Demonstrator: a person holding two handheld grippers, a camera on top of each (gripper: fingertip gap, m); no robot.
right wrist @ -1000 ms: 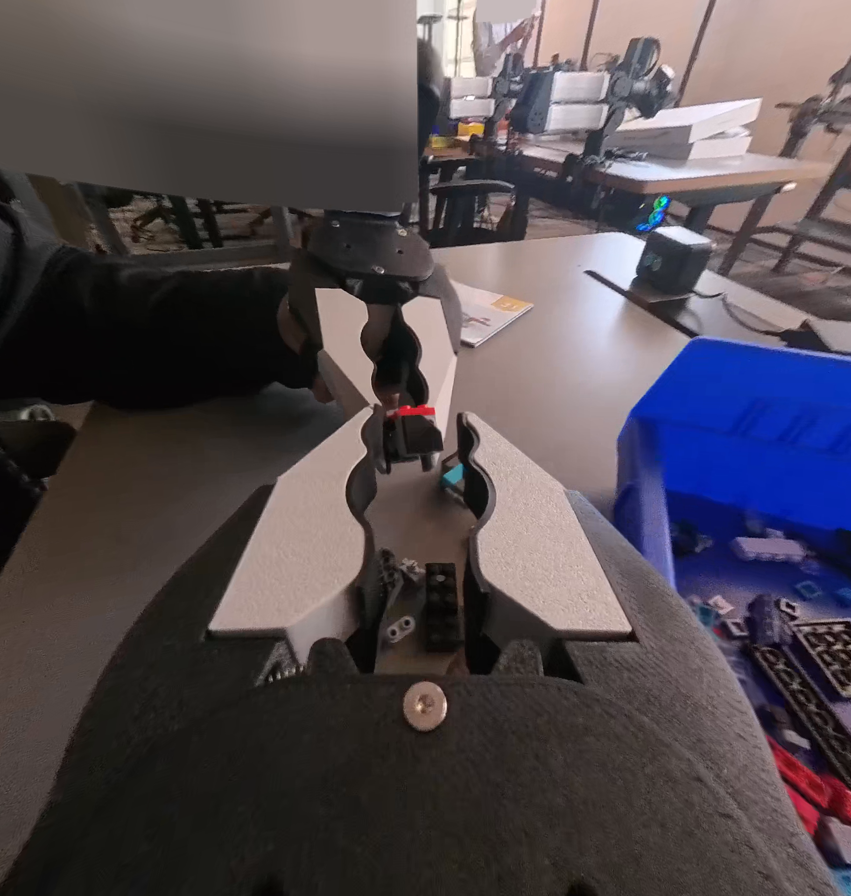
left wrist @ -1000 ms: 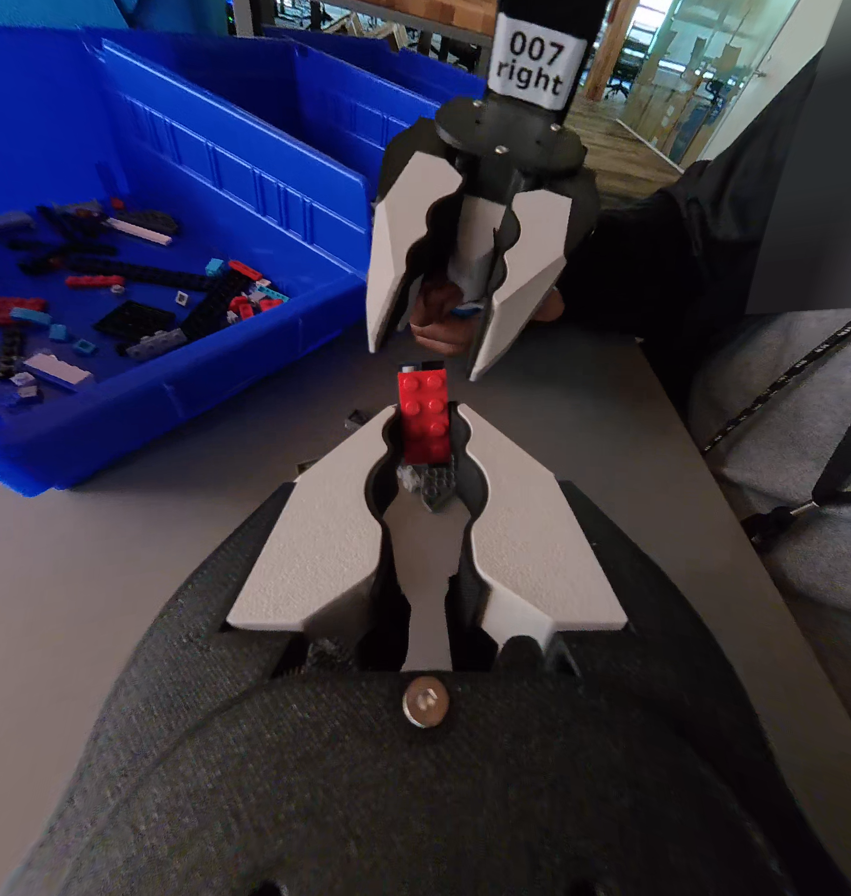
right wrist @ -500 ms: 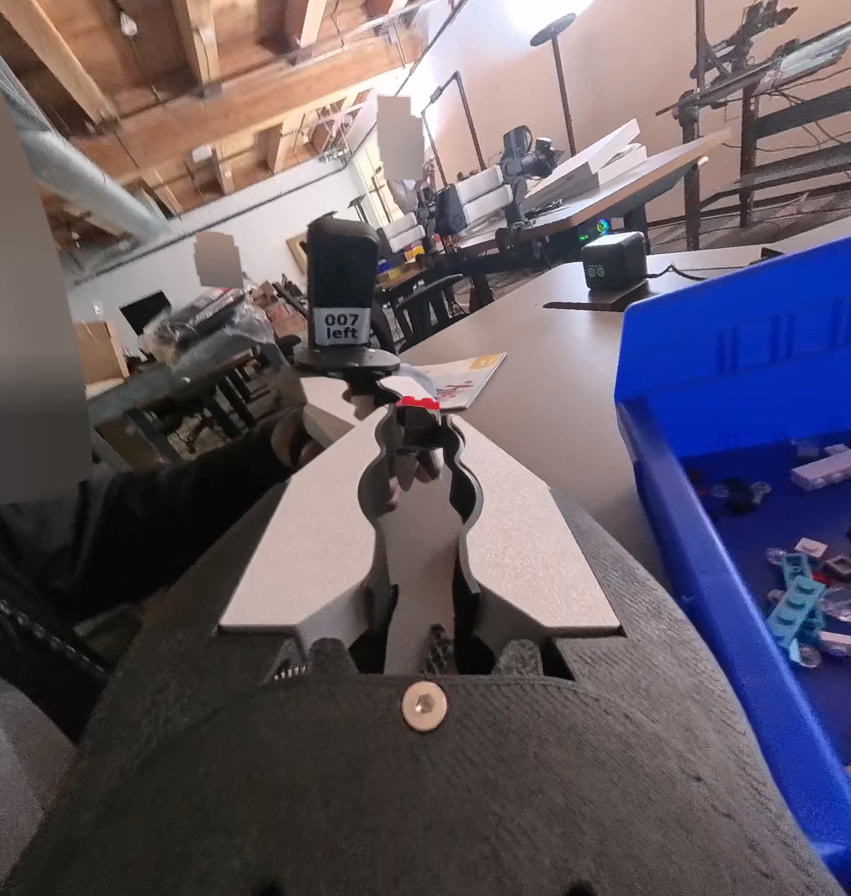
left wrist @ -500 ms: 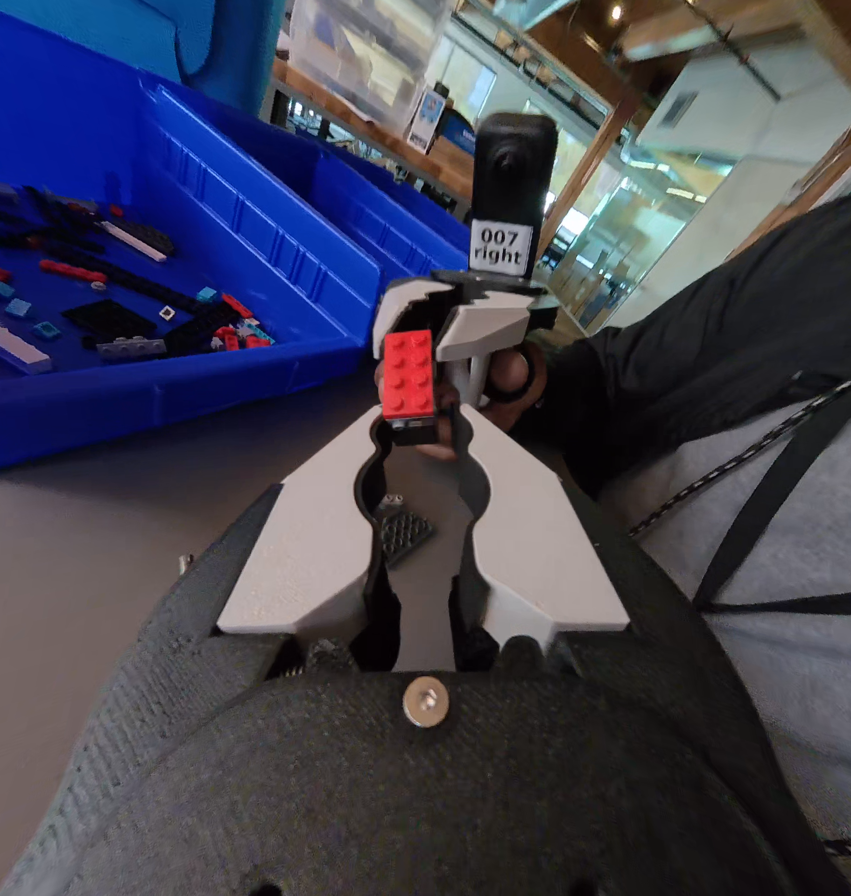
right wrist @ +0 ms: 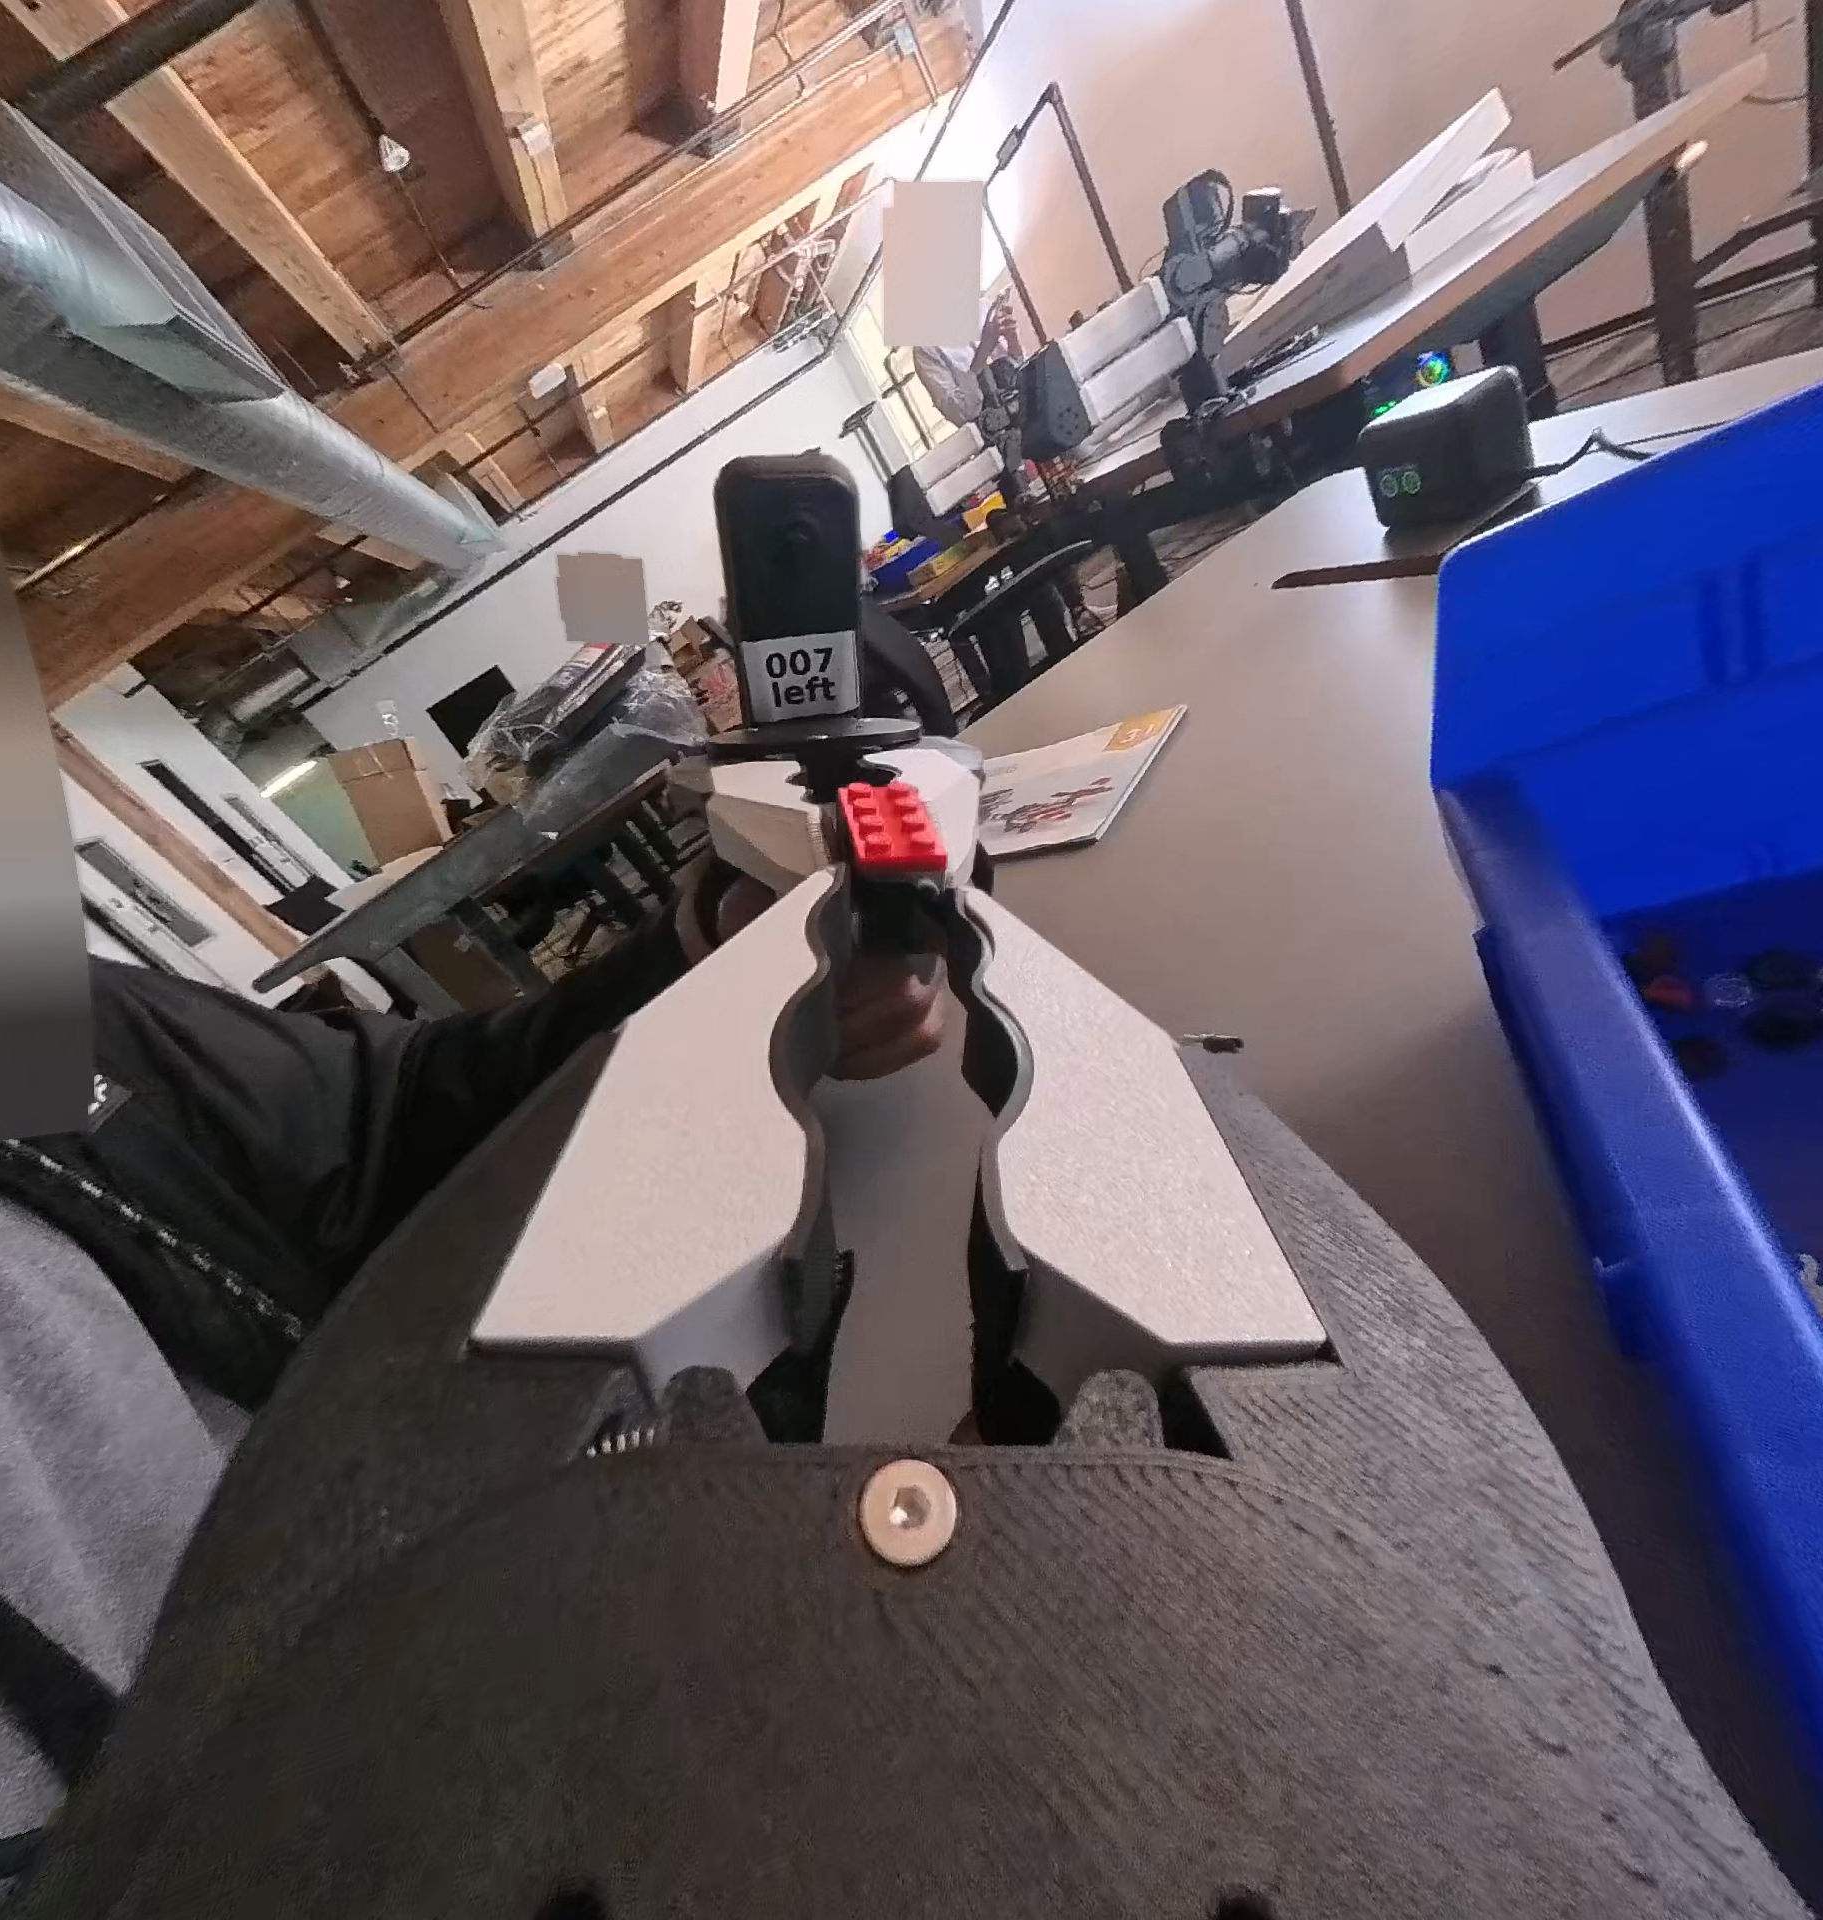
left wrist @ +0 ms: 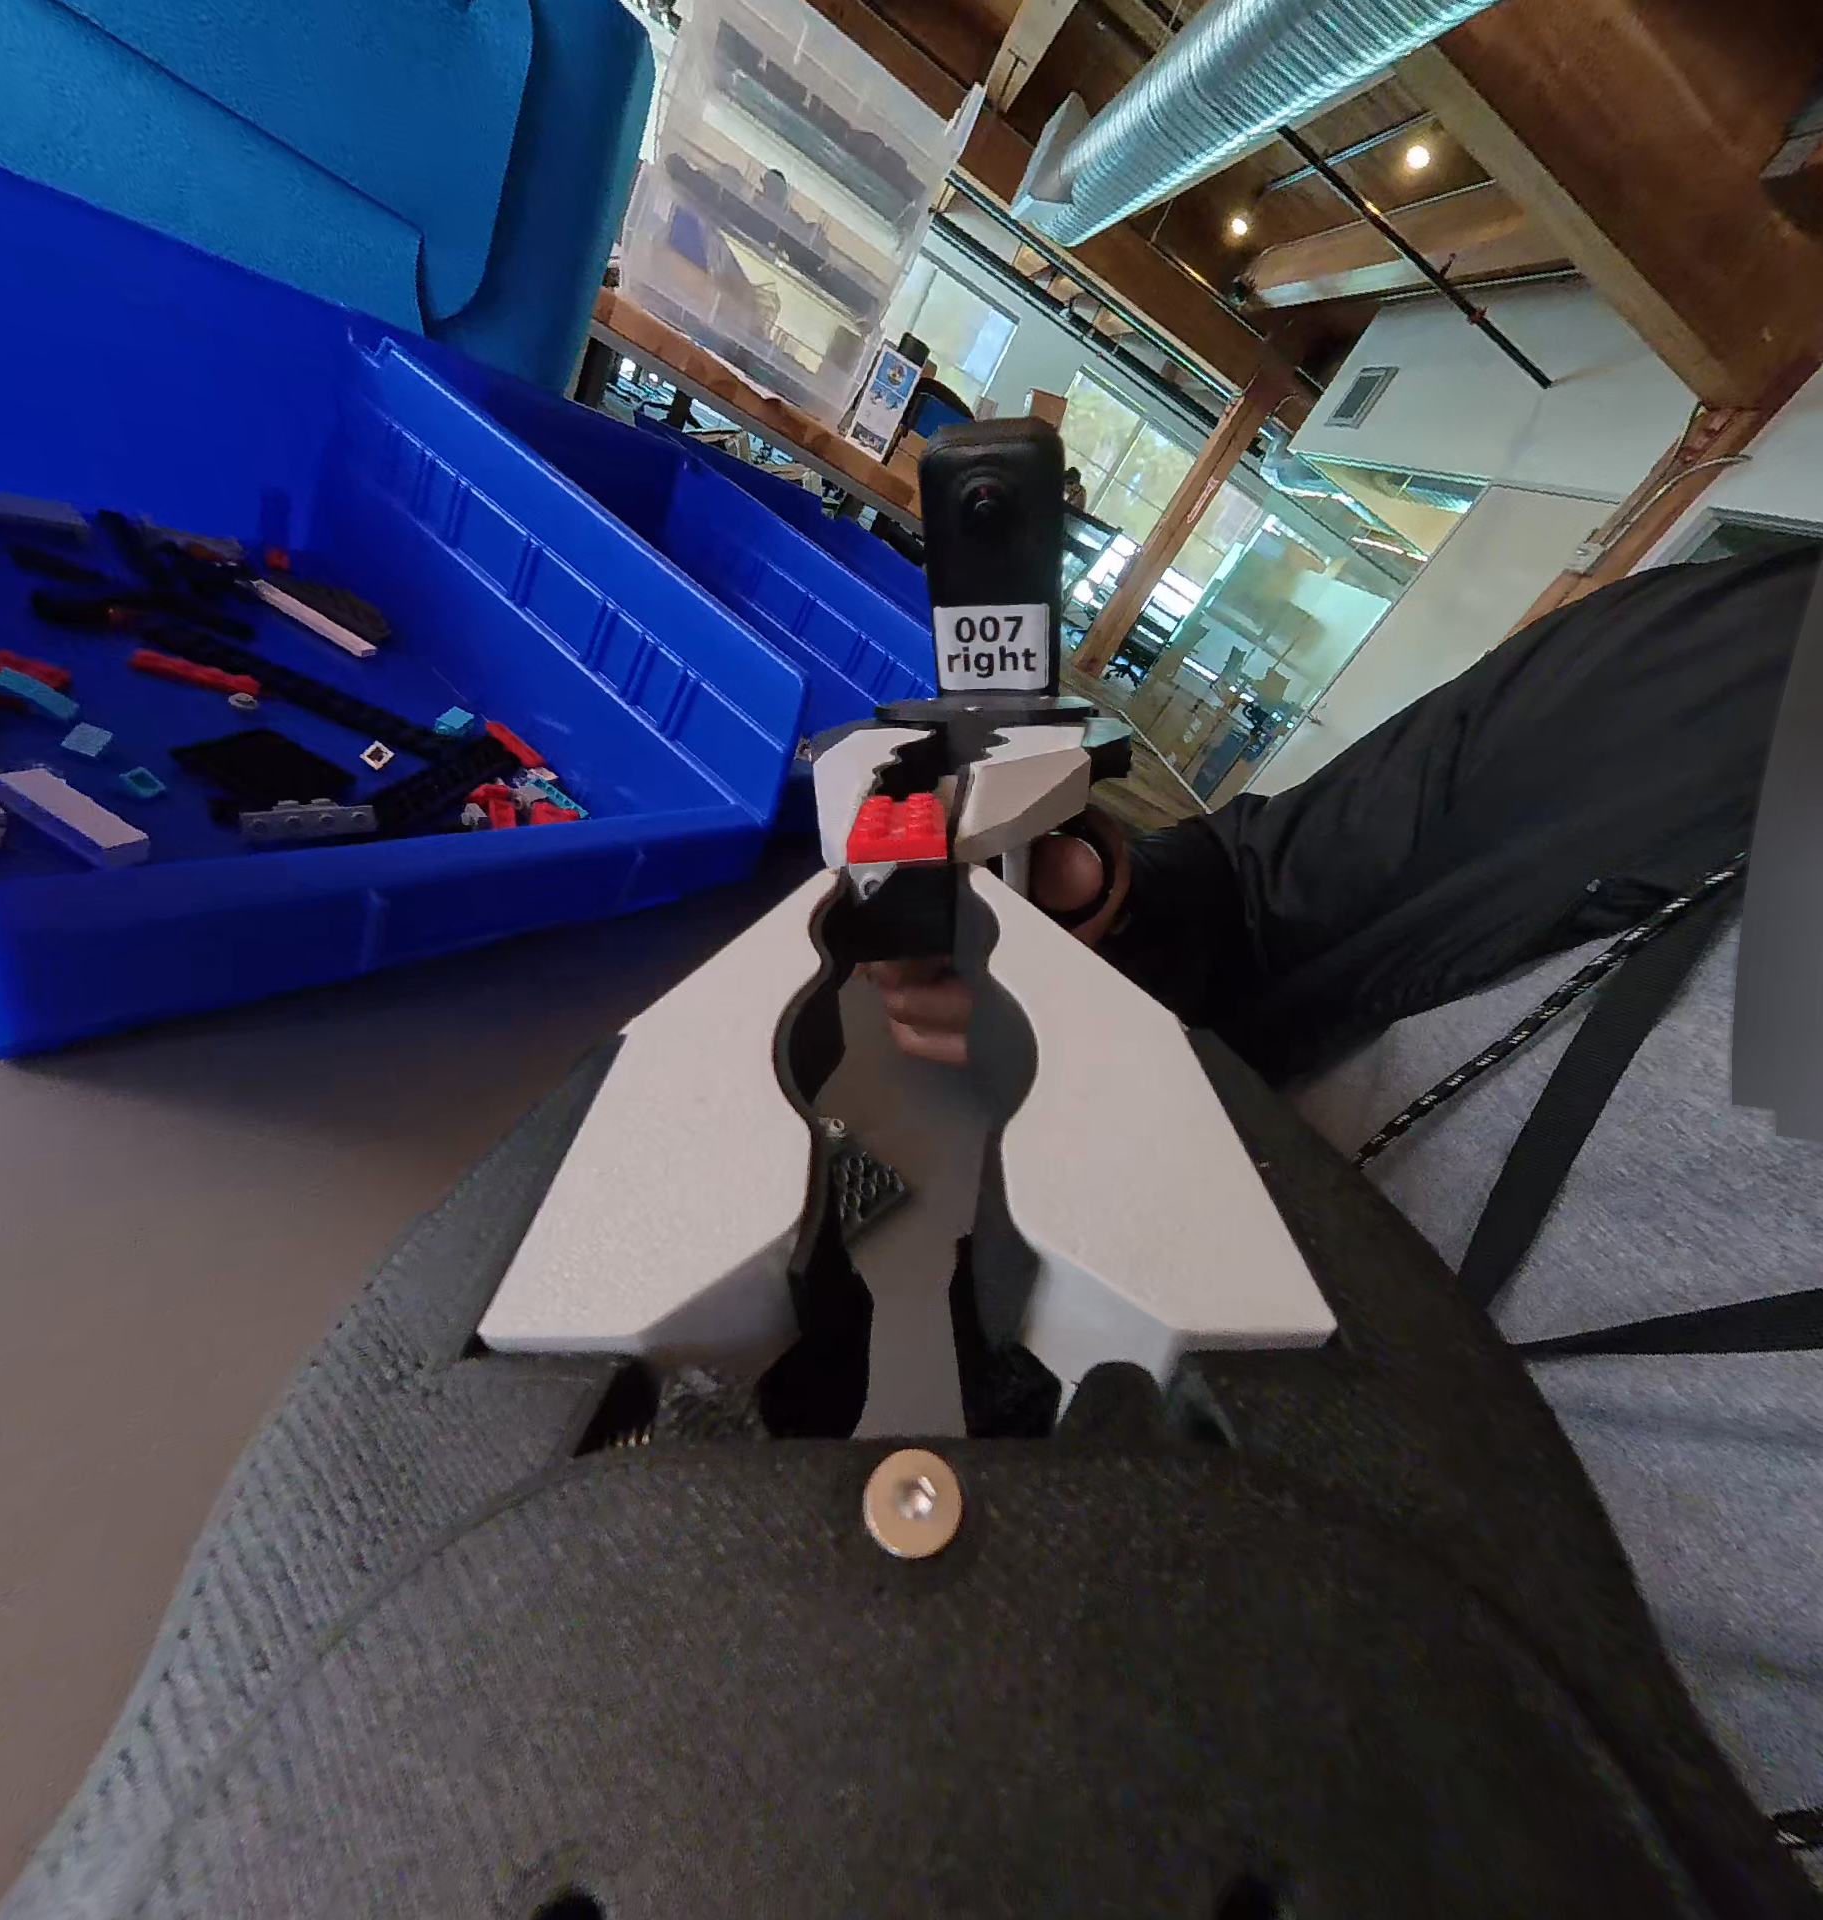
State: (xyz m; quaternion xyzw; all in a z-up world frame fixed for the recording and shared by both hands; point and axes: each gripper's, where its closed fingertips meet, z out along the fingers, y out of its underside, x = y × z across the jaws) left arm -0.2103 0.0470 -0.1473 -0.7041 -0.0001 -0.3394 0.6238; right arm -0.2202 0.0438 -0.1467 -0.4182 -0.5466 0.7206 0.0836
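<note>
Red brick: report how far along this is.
Done: the red brick sits on a black block, held clear of the table. In hand: left gripper and right gripper both pinch that block. Left: loose pieces in the blue bin; a dark plate on the table.

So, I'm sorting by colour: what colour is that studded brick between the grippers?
Red brick, clearest in the right wrist view.
</note>
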